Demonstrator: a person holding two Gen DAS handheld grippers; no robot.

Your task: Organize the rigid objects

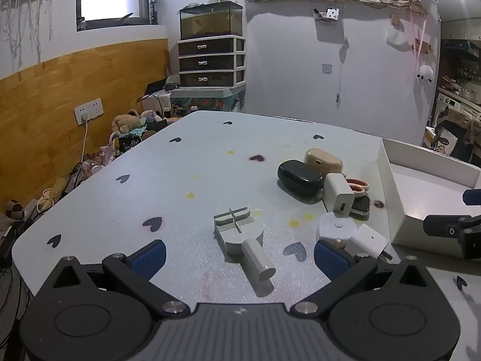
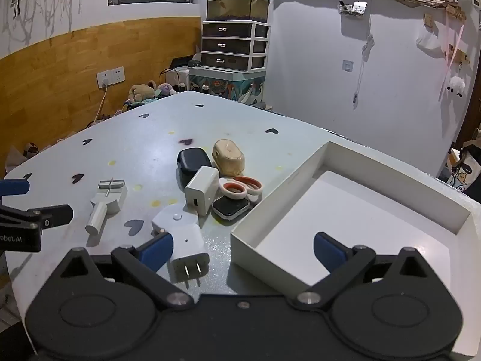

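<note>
left wrist view: left gripper (image 1: 239, 255) wide apart, nothing held, hanging low over the table (image 1: 186, 162). straight ahead between its fingers lies the grey watch-link tool (image 1: 240, 234), handle pointing back at the camera. looks like hard plastic, light and stiff, no give; the round handle could roll, so i'd take it across the blocky slotted body, flat sides. thin pin sticking up in the slot looks fragile, keep off it.

right wrist view: right gripper (image 2: 242, 251) also spread, empty, sitting over the near corner of the white box (image 2: 393, 180), which has nothing in it that i can see. white plug charger (image 2: 189, 248) lies just beside the right gripper's left finger, prongs toward camera. smooth shell, probably slippery; pinch the flat faces, not the prongs.

rest of the pile sits left of the box: round white disc (image 2: 176, 218) touching the plug charger, white usb charger (image 2: 202, 191) standing up, black case (image 2: 194, 161) and tan case (image 2: 228, 153) behind it, scissors (image 2: 240, 188) lying partly on a black smartwatch-like thing (image 2: 231, 207). all rigid, glossy cases likely slick.

in the way: items crowd each other, so fingers may knock neighbours. box wall needs clearing on the way in. the two grippers are near each other, watch for a clash.
</note>
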